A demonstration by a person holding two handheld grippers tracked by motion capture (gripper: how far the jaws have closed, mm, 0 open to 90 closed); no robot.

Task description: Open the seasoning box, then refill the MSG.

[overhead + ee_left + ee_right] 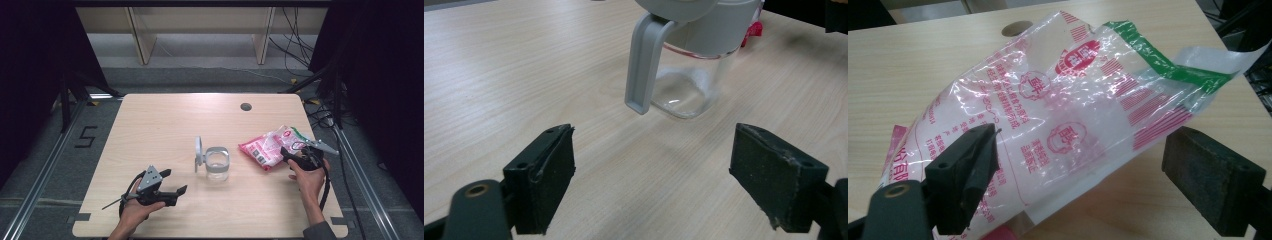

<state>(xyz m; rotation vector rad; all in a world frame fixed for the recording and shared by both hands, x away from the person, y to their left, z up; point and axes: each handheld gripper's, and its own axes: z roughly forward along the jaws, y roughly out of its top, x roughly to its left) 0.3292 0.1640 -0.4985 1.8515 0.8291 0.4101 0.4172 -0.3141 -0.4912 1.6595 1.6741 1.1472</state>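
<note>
A clear glass jar (217, 165) with a grey collar stands mid-table, its round lid (198, 150) flipped open to its left. In the left gripper view the jar (691, 75) stands just beyond the jaws, its grey latch arm (642, 65) hanging down. My left gripper (175, 182) is open, low on the table to the jar's front left, nothing between its jaws (651, 180). A pink-and-clear printed plastic bag (270, 146) lies at the right. My right gripper (289, 156) is open at the bag's near edge, and the crinkled bag (1063, 115) lies between its jaws (1080, 177).
A small round cable hole (245, 106) sits near the table's far edge. The wooden table (160, 120) is bare at the left and back. Cables lie on the floor beyond the right edge, and metal rails run along both sides.
</note>
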